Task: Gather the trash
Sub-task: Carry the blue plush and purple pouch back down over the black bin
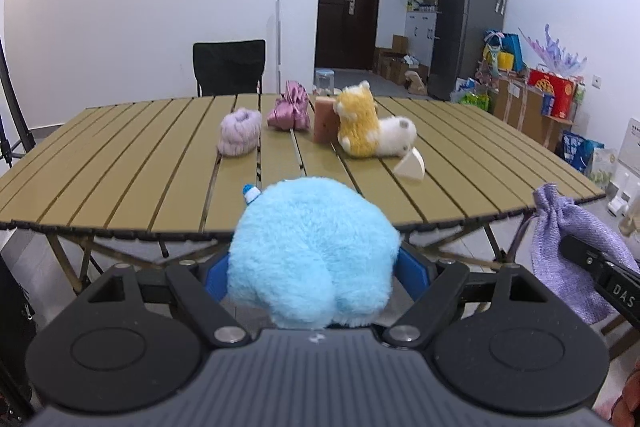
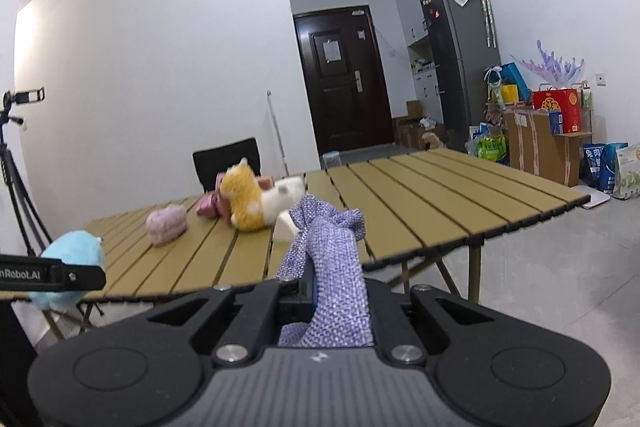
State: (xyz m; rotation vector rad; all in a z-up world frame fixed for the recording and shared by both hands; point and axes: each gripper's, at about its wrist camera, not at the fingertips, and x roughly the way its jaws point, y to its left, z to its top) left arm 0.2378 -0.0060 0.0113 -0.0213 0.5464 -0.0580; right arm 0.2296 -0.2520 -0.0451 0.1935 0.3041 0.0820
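Left tongs point(image 1: 316, 267) grip blue plush point(image 1: 312, 251), right point(image 2: 332, 291) purple pouch point(image 2: 328, 267)

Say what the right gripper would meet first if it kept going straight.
Holding the purple pouch, the right gripper aims over the table; probably the white wedge first, though depth is unclear.

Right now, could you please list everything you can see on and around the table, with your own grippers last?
Table: one, tan slats, centre.
Plush toy: one, yellow and white, far side of the table.
Fluffy roll: one, pale lilac, left of the pink bundle.
Satin bundle: one, pink, far side.
Sponge block: one, pinkish brown, behind the plush toy.
Wedge: one, cream, right of the plush toy.
Chair: one, black, behind the table.
Fridge: one, grey, back right.
Left gripper: holds a blue fluffy ball.
Right gripper: shut on a purple pouch.
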